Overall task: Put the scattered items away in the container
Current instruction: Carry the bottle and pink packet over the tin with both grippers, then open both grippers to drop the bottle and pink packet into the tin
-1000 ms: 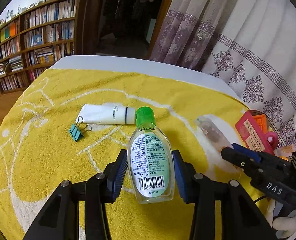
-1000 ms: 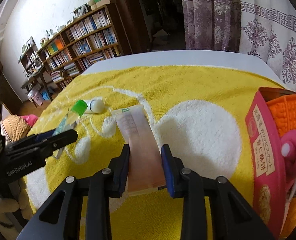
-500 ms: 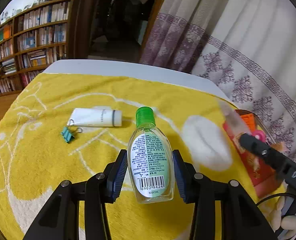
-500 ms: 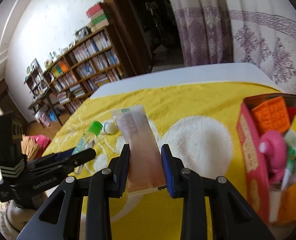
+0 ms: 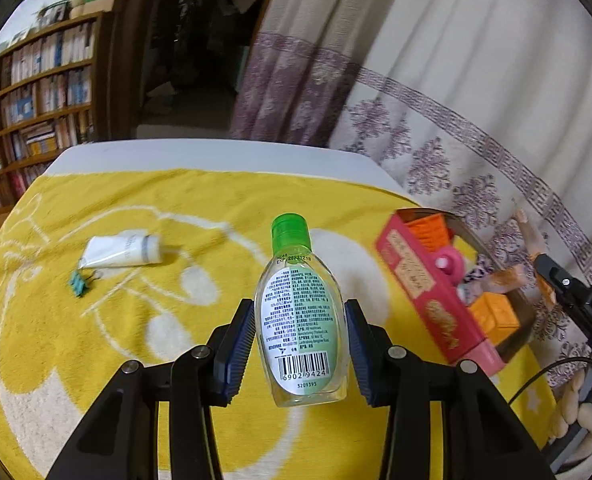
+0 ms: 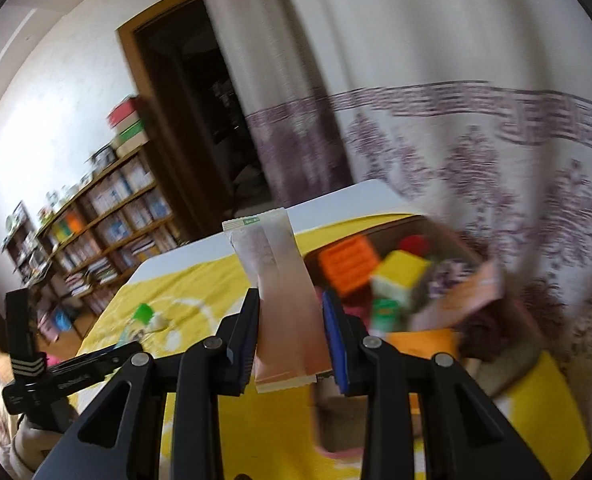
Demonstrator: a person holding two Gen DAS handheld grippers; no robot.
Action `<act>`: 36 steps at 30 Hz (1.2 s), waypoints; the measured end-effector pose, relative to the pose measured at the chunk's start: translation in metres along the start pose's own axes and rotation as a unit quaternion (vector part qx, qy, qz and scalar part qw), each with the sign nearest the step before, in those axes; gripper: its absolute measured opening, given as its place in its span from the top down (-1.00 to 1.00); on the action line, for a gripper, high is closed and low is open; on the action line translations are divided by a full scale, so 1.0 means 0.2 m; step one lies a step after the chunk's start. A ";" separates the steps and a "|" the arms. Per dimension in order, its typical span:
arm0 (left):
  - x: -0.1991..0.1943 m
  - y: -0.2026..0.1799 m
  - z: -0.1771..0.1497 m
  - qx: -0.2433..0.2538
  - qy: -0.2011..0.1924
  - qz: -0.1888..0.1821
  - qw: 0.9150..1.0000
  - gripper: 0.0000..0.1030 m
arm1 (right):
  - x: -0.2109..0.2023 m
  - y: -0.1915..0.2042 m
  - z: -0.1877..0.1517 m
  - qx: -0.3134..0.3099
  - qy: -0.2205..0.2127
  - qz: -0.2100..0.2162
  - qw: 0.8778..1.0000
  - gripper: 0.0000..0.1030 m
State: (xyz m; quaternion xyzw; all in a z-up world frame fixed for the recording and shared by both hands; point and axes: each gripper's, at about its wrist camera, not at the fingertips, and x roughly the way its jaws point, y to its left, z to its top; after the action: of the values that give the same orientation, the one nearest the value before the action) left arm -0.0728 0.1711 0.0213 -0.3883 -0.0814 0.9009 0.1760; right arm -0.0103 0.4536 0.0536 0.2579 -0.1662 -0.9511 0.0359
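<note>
My left gripper (image 5: 299,334) is shut on a clear bottle with a green cap (image 5: 301,316), held above the yellow towel (image 5: 200,200). To its right stands the pink box (image 5: 428,300), full of orange and pink items. My right gripper (image 6: 290,322) is shut on a pinkish sachet (image 6: 280,288) and hangs just in front of the box (image 6: 416,276), which looks blurred. The right gripper (image 5: 568,292) also shows at the right edge of the left wrist view, beyond the box. A white tube (image 5: 122,250) and a teal binder clip (image 5: 78,283) lie on the towel at the left.
The towel covers a white table (image 5: 216,154) whose far edge meets a patterned curtain (image 5: 476,128). A bookshelf (image 5: 28,108) and a dark doorway stand behind at the left. A black cable (image 5: 544,372) trails at the right. The left gripper (image 6: 96,364) shows low left in the right wrist view.
Both grippers rose and swung right toward the pink box with their loads. The right one travelled farther and now sits at the box, and its view has tilted and blurred.
</note>
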 end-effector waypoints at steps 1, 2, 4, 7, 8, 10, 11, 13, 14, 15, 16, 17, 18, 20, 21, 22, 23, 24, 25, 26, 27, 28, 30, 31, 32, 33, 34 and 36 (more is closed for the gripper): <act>0.00 -0.03 0.01 0.006 0.000 -0.002 1.000 0.11 | -0.01 -0.03 0.01 0.004 -0.002 -0.005 1.000 0.34; 0.00 -0.07 0.02 0.013 0.000 -0.005 1.000 0.11 | -0.03 -0.07 0.01 0.010 -0.005 -0.012 1.000 0.34; 0.01 -0.16 0.04 0.025 0.001 -0.016 1.000 0.11 | -0.03 -0.12 0.02 0.019 -0.008 -0.022 1.000 0.34; 0.03 -0.28 0.08 0.046 0.002 -0.030 0.999 0.11 | -0.04 -0.20 0.03 0.027 -0.015 -0.041 0.999 0.34; 0.04 -0.33 0.09 0.054 0.002 -0.033 0.998 0.11 | -0.04 -0.23 0.03 0.033 -0.014 -0.041 0.999 0.34; 0.06 -0.42 0.11 0.068 0.002 -0.041 0.997 0.11 | -0.03 -0.27 0.02 0.039 -0.013 -0.042 0.998 0.34; 0.07 -0.46 0.12 0.074 0.001 -0.046 0.996 0.11 | -0.03 -0.28 0.02 0.041 -0.011 -0.042 0.998 0.34; 0.10 -0.54 0.14 0.085 0.002 -0.053 0.995 0.11 | -0.01 -0.31 0.02 0.044 -0.008 -0.042 0.998 0.34; 0.13 -0.58 0.15 0.089 0.003 -0.057 0.994 0.11 | -0.01 -0.32 0.03 0.047 -0.008 -0.042 0.998 0.34; 0.14 -0.61 0.16 0.092 0.004 -0.060 0.994 0.11 | -0.02 -0.33 0.02 0.049 -0.008 -0.042 0.998 0.34; 0.16 -0.64 0.16 0.095 0.005 -0.064 0.993 0.11 | -0.02 -0.34 0.03 0.051 -0.009 -0.042 0.998 0.34; 0.18 -0.68 0.16 0.100 0.008 -0.068 0.993 0.11 | -0.02 -0.35 0.04 0.053 -0.009 -0.042 0.998 0.34; 0.21 -0.71 0.16 0.103 0.012 -0.071 0.992 0.11 | -0.02 -0.37 0.04 0.056 -0.010 -0.042 0.997 0.34; 0.25 -0.77 0.16 0.105 0.021 -0.082 0.991 0.11 | -0.02 -0.39 0.05 0.061 -0.011 -0.042 0.997 0.34; 0.26 -0.80 0.16 0.109 0.023 -0.085 0.990 0.11 | -0.02 -0.40 0.05 0.063 -0.011 -0.042 0.997 0.34; 0.29 -0.83 0.15 0.113 0.027 -0.087 0.989 0.11 | -0.02 -0.41 0.05 0.067 -0.009 -0.042 0.997 0.34; 0.30 -0.85 0.15 0.116 0.029 -0.090 0.989 0.11 | -0.01 -0.42 0.05 0.069 -0.008 -0.042 0.997 0.34; 0.32 -0.87 0.15 0.118 0.031 -0.093 0.988 0.11 | 0.00 -0.43 0.04 0.071 -0.005 -0.041 0.997 0.34; 0.34 -0.88 0.15 0.119 0.033 -0.094 0.988 0.11 | 0.00 -0.43 0.04 0.072 -0.003 -0.042 0.997 0.34; 0.36 -0.90 0.15 0.120 0.037 -0.095 0.988 0.11 | 0.01 -0.44 0.04 0.074 -0.002 -0.042 0.996 0.34; 0.38 -0.90 0.15 0.118 0.038 -0.097 0.988 0.11 | 0.02 -0.45 0.04 0.075 0.001 -0.041 0.996 0.34; 0.39 -0.90 0.15 0.114 0.037 -0.098 0.988 0.11 | 0.02 -0.45 0.03 0.075 0.002 -0.041 0.996 0.34; 0.42 -0.90 0.15 0.102 0.036 -0.105 0.989 0.10 | 0.02 -0.45 0.03 0.076 0.003 -0.040 0.996 0.32; 0.42 -0.89 0.16 0.097 0.037 -0.111 0.988 0.08 | 0.03 -0.45 0.03 0.080 0.006 -0.036 0.996 0.25; 0.42 -0.88 0.16 0.093 0.035 -0.114 0.988 0.05 | 0.04 -0.46 0.03 0.082 0.008 -0.035 0.996 0.22; 0.41 -0.88 0.16 0.093 0.032 -0.113 0.989 0.00 | 0.05 -0.47 0.03 0.085 0.012 -0.032 0.996 0.17; 0.41 -0.88 0.17 0.093 0.030 -0.111 0.989 -0.01 | 0.06 -0.47 0.02 0.090 0.017 -0.030 0.995 0.12; 0.39 -0.85 0.17 0.089 0.028 -0.106 0.990 -0.01 | 0.07 -0.47 0.01 0.091 0.023 -0.033 0.995 0.12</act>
State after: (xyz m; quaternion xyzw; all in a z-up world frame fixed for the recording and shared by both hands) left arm -0.1048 0.3584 0.0406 -0.3850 -0.0361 0.8698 0.3065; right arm -0.0227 0.5414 0.0166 0.2871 -0.2427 -0.9265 -0.0158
